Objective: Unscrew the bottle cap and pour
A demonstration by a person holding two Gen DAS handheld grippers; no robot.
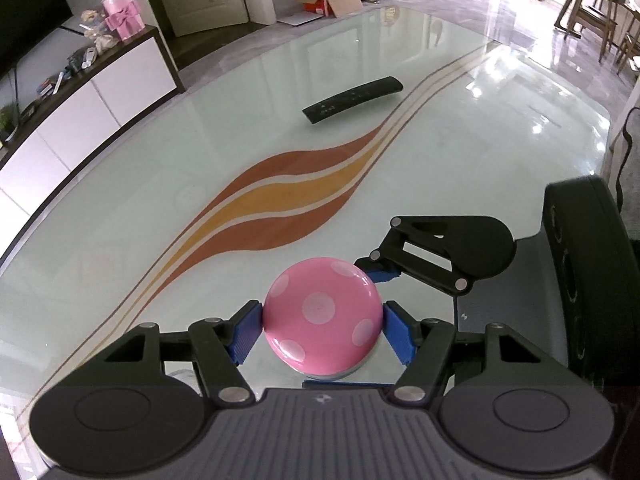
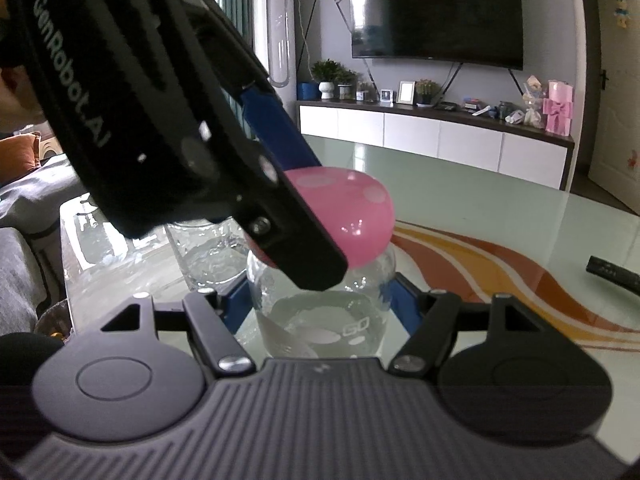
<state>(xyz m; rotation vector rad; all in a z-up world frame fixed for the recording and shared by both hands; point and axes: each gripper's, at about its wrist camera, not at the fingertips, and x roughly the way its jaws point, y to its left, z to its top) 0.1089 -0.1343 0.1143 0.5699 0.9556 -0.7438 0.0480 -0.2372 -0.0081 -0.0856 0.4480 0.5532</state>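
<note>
Left gripper (image 1: 323, 320) clamped on pink cap (image 1: 323, 314); right gripper (image 2: 320, 304) clamped on bottle (image 2: 320, 320). Risk: bottle slips, turns with cap; water spills near glass (image 2: 208, 252).

Black ribbed gripper (image 1: 323, 322) bodies; blue ridged pads (image 1: 245, 334); silver screws (image 1: 235, 393); white "GenRobot.AI" lettering (image 2: 71, 70).

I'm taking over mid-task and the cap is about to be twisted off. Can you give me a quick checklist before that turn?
1. Left gripper shut on the pink cap: ok.
2. Right gripper shut on the clear bottle: ok.
3. Cap still seated on the bottle: ok.
4. Bottle upright, with liquid inside: ok.
5. Glass standing behind the bottle, ready for pouring: ok.
6. Remote clear of the work area: ok.
7. Cap thread loosened: cannot tell.
</note>
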